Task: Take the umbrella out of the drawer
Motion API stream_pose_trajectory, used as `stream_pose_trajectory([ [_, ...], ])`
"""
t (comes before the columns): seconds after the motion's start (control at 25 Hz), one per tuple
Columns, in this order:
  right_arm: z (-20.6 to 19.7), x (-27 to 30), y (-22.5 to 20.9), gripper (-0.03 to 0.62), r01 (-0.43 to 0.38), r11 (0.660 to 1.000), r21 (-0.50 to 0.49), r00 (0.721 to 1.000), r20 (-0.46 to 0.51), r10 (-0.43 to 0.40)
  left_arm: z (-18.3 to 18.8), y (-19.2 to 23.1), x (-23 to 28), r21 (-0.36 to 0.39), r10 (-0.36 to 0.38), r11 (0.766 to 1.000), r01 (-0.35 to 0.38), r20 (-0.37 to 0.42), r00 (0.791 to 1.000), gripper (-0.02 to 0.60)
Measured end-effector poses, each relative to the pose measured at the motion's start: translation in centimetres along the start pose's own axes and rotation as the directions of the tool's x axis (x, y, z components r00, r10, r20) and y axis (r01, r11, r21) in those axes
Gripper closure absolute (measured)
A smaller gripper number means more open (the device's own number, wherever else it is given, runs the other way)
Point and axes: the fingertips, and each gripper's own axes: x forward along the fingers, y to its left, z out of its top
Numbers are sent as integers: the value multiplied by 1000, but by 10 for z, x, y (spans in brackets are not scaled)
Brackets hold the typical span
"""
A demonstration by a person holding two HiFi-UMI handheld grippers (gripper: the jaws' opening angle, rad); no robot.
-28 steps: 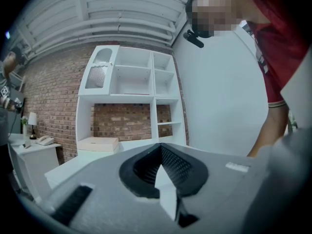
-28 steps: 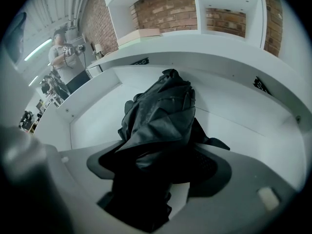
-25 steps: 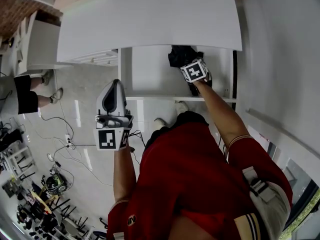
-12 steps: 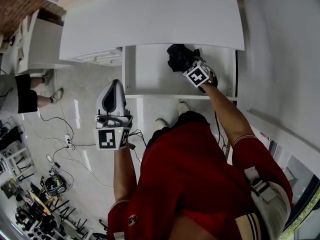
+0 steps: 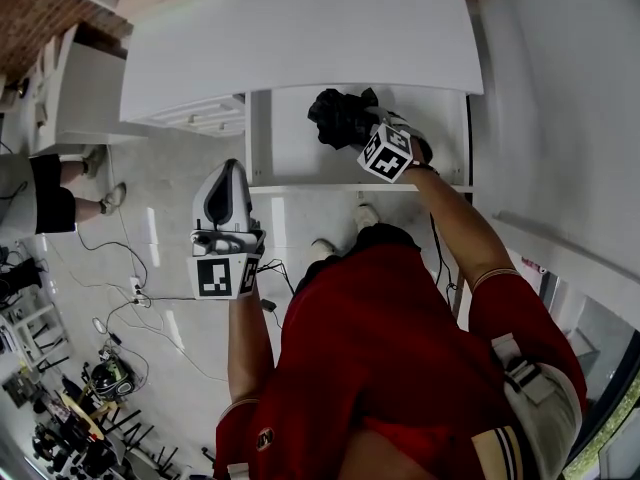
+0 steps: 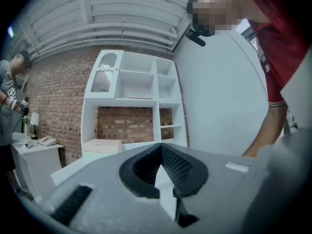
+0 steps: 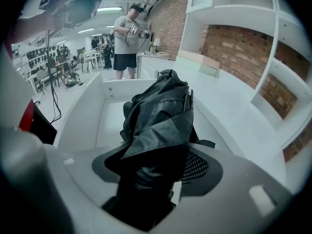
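Note:
The black folded umbrella [image 5: 338, 118] hangs above the open white drawer [image 5: 258, 153], with my right gripper [image 5: 360, 133] shut on it. In the right gripper view the umbrella [image 7: 158, 116] fills the gap between the jaws of the right gripper [image 7: 156, 172], and its crumpled fabric sticks out ahead over the drawer's inside [image 7: 109, 118]. My left gripper [image 5: 228, 173] is held out over the floor, left of the drawer and apart from it. Its jaws meet at the tips in the left gripper view [image 6: 161, 152], with nothing between them.
The white cabinet top [image 5: 300, 38] lies just beyond the drawer, and a white wall [image 5: 560, 118] runs along the right. A person [image 7: 126, 43] stands in the background, and cables [image 5: 130, 278] trail over the floor at left. A white shelf unit [image 6: 136, 91] stands against a brick wall.
My right gripper has risen and rolled with the umbrella, drifting left in the head view, so the umbrella now hangs higher above the drawer. The left gripper has hardly moved.

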Motion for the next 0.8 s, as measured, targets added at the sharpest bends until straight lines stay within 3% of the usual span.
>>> stream_pose_trajectory([
  [0.2, 31, -32, 1, 289, 34, 999, 2, 996, 79, -34, 9, -4, -8, 5, -24, 1000, 24, 31, 999, 577],
  [0.44, 68, -85, -2, 289, 65, 990, 127, 972, 215, -91, 15, -14, -15, 0, -68, 998, 69, 62, 996, 577],
  [0.64, 93, -138, -5, 289, 42, 951, 305, 925, 348, -153, 25, -24, -18, 1, -104, 995, 104, 85, 991, 577],
  [0.8, 112, -186, -2, 289, 32, 924, 382, 871, 443, -213, 34, -32, -24, 5, -121, 993, 121, 104, 987, 577],
])
